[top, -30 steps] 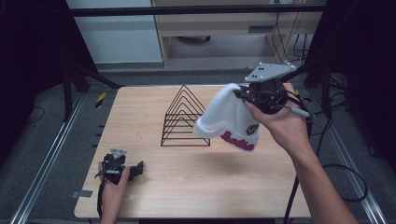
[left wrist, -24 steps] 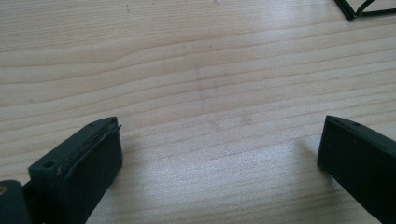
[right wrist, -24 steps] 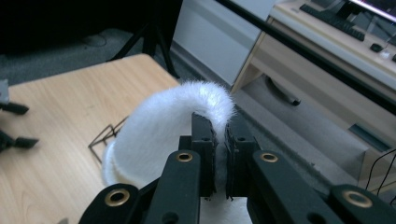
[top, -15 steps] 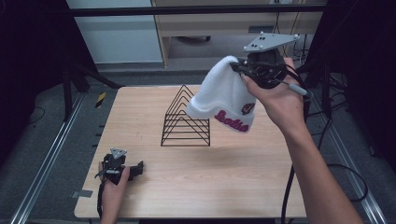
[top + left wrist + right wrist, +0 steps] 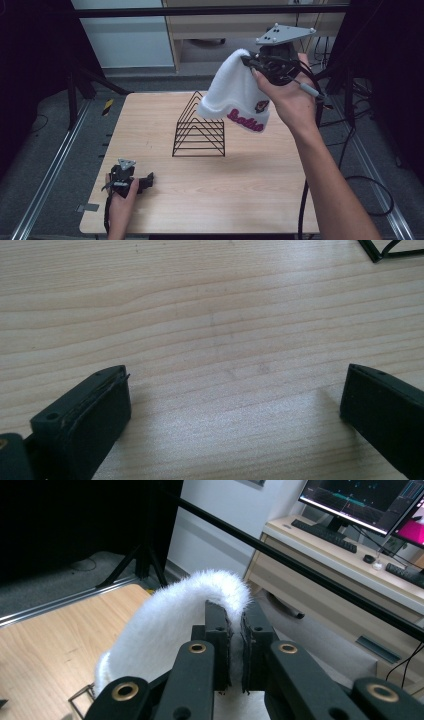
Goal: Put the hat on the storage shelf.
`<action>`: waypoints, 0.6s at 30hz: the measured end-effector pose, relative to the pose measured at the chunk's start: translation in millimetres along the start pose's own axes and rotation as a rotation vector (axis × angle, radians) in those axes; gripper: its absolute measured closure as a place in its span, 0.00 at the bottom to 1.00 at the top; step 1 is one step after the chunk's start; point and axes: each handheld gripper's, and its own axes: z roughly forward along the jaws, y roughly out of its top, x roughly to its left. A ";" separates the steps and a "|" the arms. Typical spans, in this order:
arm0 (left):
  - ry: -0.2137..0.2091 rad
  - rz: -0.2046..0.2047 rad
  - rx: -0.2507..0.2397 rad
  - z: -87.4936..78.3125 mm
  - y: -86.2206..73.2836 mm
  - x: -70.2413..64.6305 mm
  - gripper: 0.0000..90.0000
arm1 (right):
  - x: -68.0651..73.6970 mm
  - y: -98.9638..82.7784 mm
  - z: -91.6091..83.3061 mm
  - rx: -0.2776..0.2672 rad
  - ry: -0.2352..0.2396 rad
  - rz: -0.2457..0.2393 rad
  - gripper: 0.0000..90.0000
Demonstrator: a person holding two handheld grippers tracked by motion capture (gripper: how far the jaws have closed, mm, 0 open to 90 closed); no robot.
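In the high view, the right hand-held gripper [image 5: 248, 63] is raised well above the worktop [image 5: 260, 190], pinching the crown of a white knit beanie [image 5: 232, 97] so that the hat hangs open-end down just below and in front of its jaws; this high, top-of-the-crown grip probably serves to let the cuff drop freely over the black wire rack [image 5: 199, 125], which stands beneath the hat and slightly to its near side. The cuff with pink lettering overlaps the rack's peak in this view, though whether it touches cannot be told. The left hand-held gripper [image 5: 145, 181] rests low at the near left of the worktop, well apart from the rack, likely parked because 1 hand suffices for the carry. The left gripper view adds what the high view leaves unclear: the left gripper's 2 jaws stand spread wide with only bare wood between them, and a corner of the rack [image 5: 382, 251] lies far ahead at the upper right. The right gripper view shows the grip itself: the 2 jaws pressed together on a fold of the beanie's [image 5: 165, 625] fuzzy fabric, which arches over and away ahead of them, with a desk and monitors beyond.
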 end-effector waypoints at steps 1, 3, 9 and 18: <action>0.001 -0.003 -0.004 0.2 0.0 -0.2 0.00 | 0.7 0.9 0.8 -0.006 -0.001 0.003 0.94; 0.001 -0.003 -0.003 0.2 0.0 -0.2 0.00 | 1.9 2.5 1.8 -0.016 -0.002 0.005 0.94; 0.001 -0.002 -0.004 0.2 0.0 -0.1 0.00 | 8.2 5.1 6.3 -0.047 0.005 0.015 0.94; 0.001 -0.002 -0.003 0.2 0.0 -0.1 0.00 | 17.7 8.2 16.9 -0.074 0.016 0.035 0.94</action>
